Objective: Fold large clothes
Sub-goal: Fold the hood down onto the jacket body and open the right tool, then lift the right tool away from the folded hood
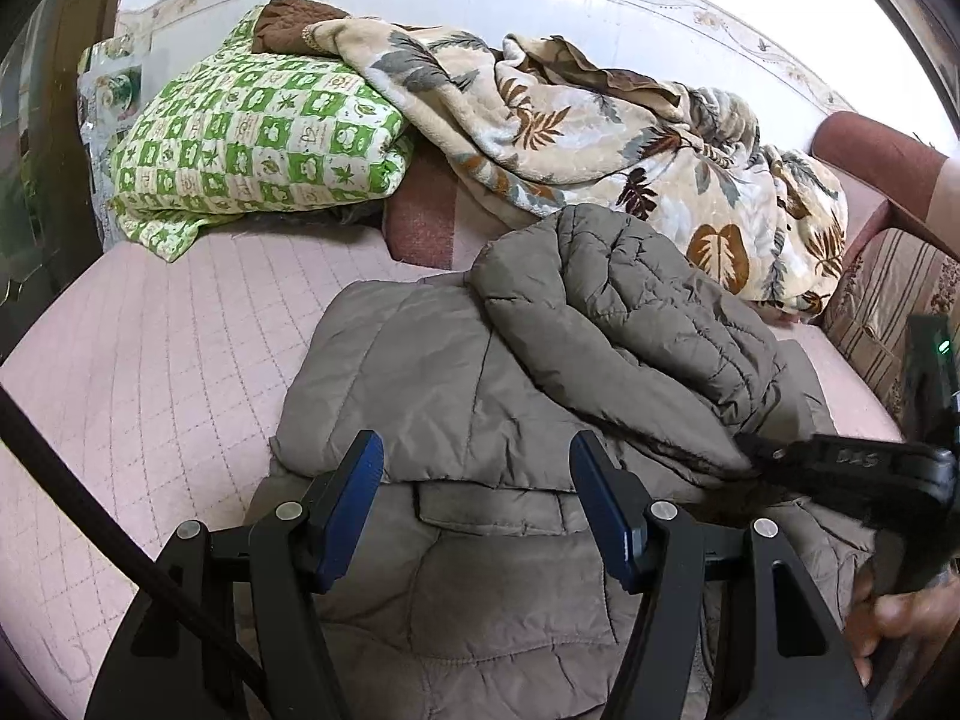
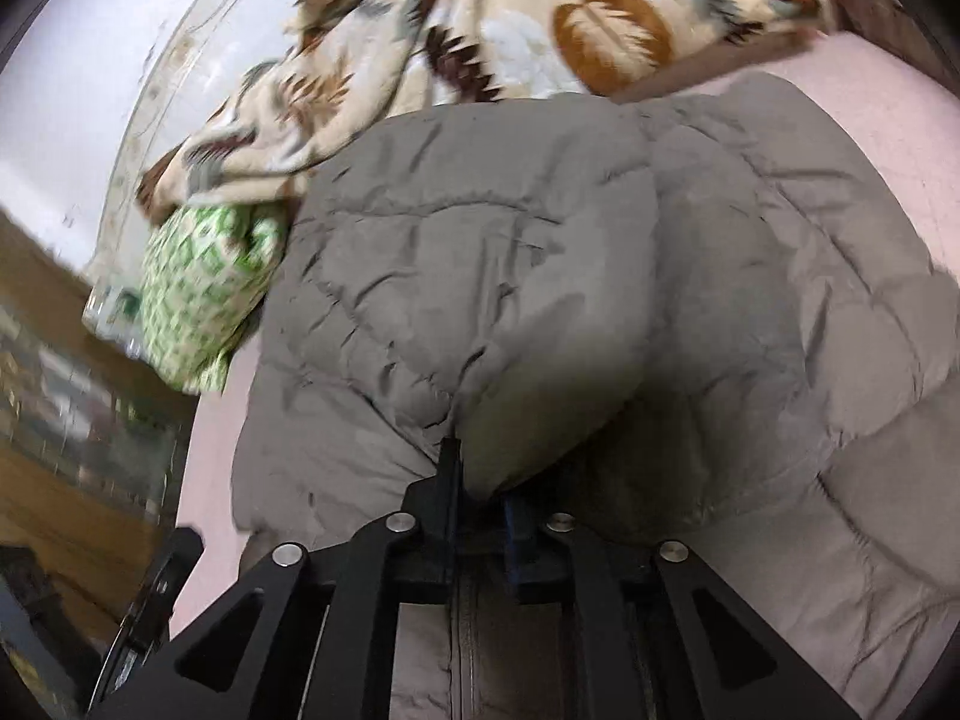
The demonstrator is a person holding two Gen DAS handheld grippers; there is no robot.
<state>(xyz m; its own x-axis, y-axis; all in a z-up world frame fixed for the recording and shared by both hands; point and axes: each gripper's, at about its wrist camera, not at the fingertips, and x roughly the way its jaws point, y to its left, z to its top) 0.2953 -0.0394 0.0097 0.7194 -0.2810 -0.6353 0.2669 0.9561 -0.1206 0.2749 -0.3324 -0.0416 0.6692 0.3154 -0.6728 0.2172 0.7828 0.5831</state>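
Observation:
A grey-brown quilted puffer jacket (image 1: pixel 450 372) lies on a pink quilted bed cover (image 1: pixel 150 360), with one part folded over in a rumpled heap at its right. My left gripper (image 1: pixel 475 444) hovers over the jacket's near part, its blue-padded jaws wide apart with only a pocket flap below them. My right gripper (image 2: pixel 480 480) is shut on a bunched fold of the jacket (image 2: pixel 540 240), and the fabric bulges out above the pinched pads. From the left wrist view the right gripper (image 1: pixel 774 456) reaches in from the right edge, with its tips buried in the fold.
A green checked quilt (image 1: pixel 252 138) and a cream leaf-print blanket (image 1: pixel 570 138) are piled at the back against the white wall. A striped cushion (image 1: pixel 882 300) lies at the right. A hand (image 1: pixel 900 618) holds the right tool. A black cable (image 1: pixel 90 492) crosses the lower left. Wooden furniture (image 2: pixel 60 420) stands beside the bed.

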